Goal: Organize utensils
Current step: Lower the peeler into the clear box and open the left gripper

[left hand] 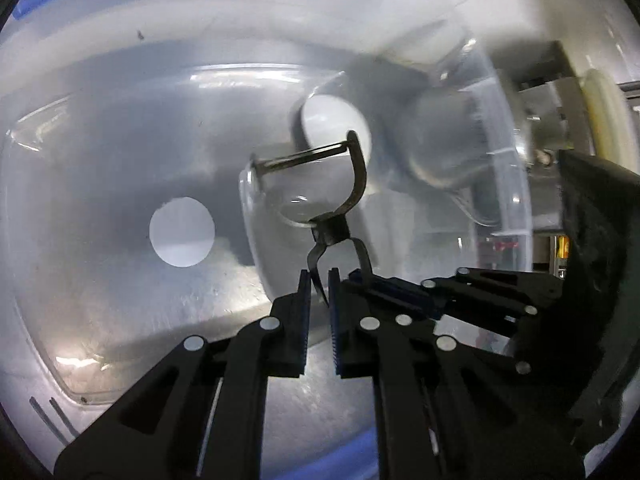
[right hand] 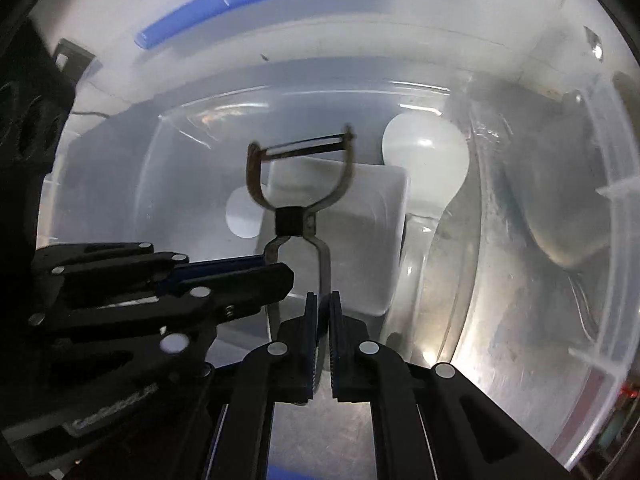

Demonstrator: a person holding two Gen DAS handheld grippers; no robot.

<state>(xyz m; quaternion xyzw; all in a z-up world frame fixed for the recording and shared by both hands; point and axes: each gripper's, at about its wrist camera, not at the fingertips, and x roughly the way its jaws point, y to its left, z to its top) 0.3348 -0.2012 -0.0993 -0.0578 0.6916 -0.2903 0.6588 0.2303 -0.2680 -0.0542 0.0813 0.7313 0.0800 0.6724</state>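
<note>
2 grippers pinch 1 peeler (left hand: 334,232) over a clear bin (left hand: 516,184)
The left gripper (left hand: 319,284) and right gripper (right hand: 323,304) are each narrowed tight on 1 leg of the peeler's wire handle, with its blade just ahead of both tips; a white spoon (right hand: 424,156) lies in the bin beyond, right of the blade

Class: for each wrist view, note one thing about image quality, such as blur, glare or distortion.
Left wrist view: right side smeared by motion blur, peeler fairly sharp. Right wrist view: fisheye bends the clear bin's rim; a bright glare patch sits low on its floor.
</note>
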